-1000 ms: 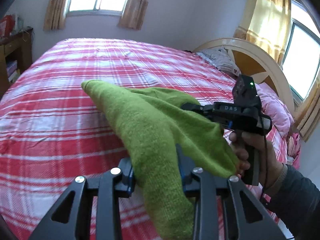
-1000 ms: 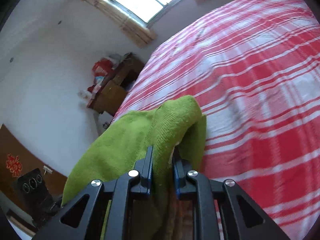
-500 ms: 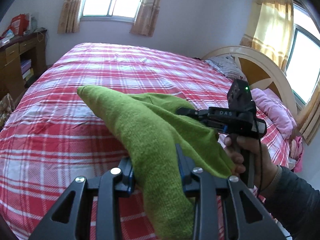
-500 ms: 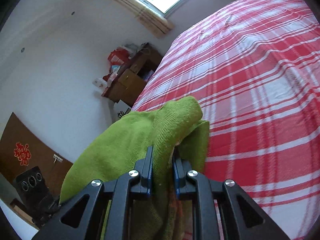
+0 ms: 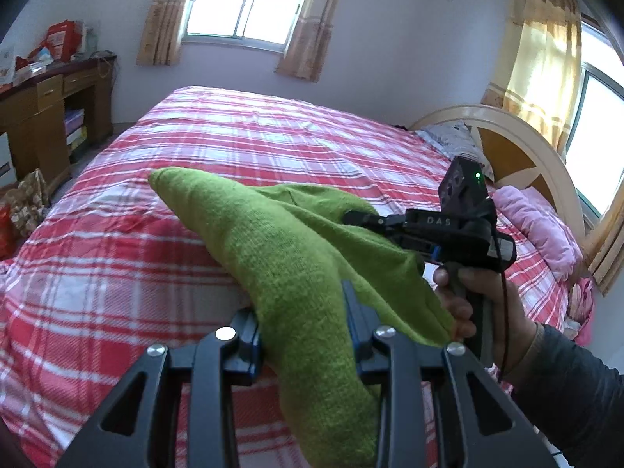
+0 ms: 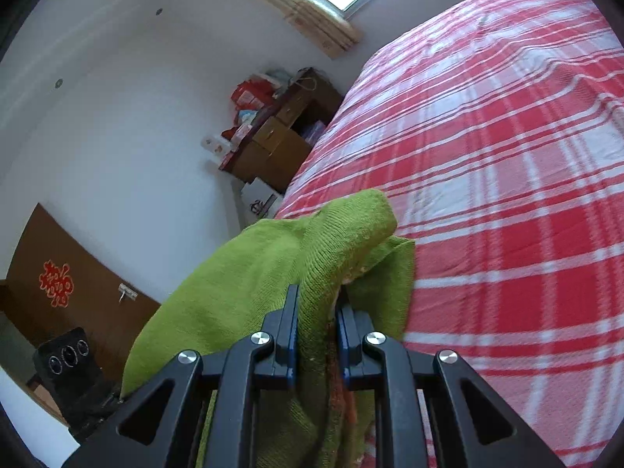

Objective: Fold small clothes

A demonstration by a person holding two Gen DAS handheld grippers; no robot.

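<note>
In the left wrist view the left claw (image 5: pixel 302 323) fills the bottom of the frame, its two fingers (image 5: pixel 249 343) pointing up the picture and pinching a thick fold of the green knitted garment (image 5: pixel 280 249). The cloth bulges out between the fingers, runs up and left to a rounded tip at centre left, and hangs down past the claw to the bottom edge.

At centre right of the same view the right claw (image 5: pixel 351 216) reaches in level from the right, held by a bare hand (image 5: pixel 475 292) wrapped round its upright grip; a dark sleeve (image 5: pixel 573 394) fills the lower right corner. Its tip lies against the upper fold of the garment, and a green light shows on the block above it.

In the right wrist view the right claw (image 6: pixel 318 308) sits at bottom centre, fingers (image 6: pixel 288 323) nearly together and clamped on a bunched edge of the garment (image 6: pixel 273 273). The cloth rises above the fingertips into a rounded hump at frame centre and spreads down to the lower left.

The garment hangs between the two claws, lifted off the bed (image 5: pixel 234 132), whose red and white checked cover spreads across the middle of the left view and fills the right half of the right view (image 6: pixel 507 156). A wooden desk (image 5: pixel 43 117) stands at the left edge of the left view, a curved headboard (image 5: pixel 518 136) and a pink pillow (image 5: pixel 542 230) at the right.
</note>
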